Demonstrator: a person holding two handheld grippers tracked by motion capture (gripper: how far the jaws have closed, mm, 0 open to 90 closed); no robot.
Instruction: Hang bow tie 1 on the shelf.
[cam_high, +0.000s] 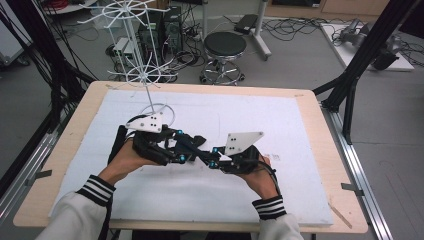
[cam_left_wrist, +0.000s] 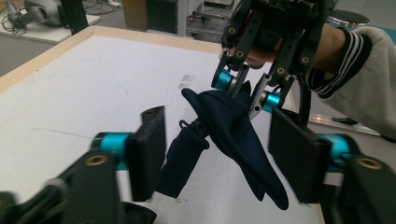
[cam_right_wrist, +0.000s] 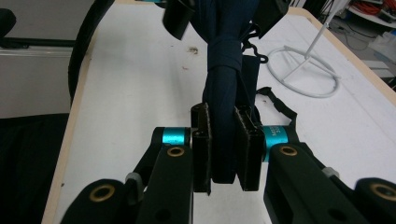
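Cloth mid-table between grippers; white rack near left edge

Cloth betw. my jaws: dark navy, plain, no pattern; its thin strap looks black. My left gripper & right gripper: black jaws, turquoise rollers, brass-coloured pivot pins, pale grey top plates. My sleeve cuffs: black w/ white stripes; sleeves off-white. Table pad: white, few small dark marks. Table edge: light wood. Wire stand: white. Stool: black seat, chrome base.
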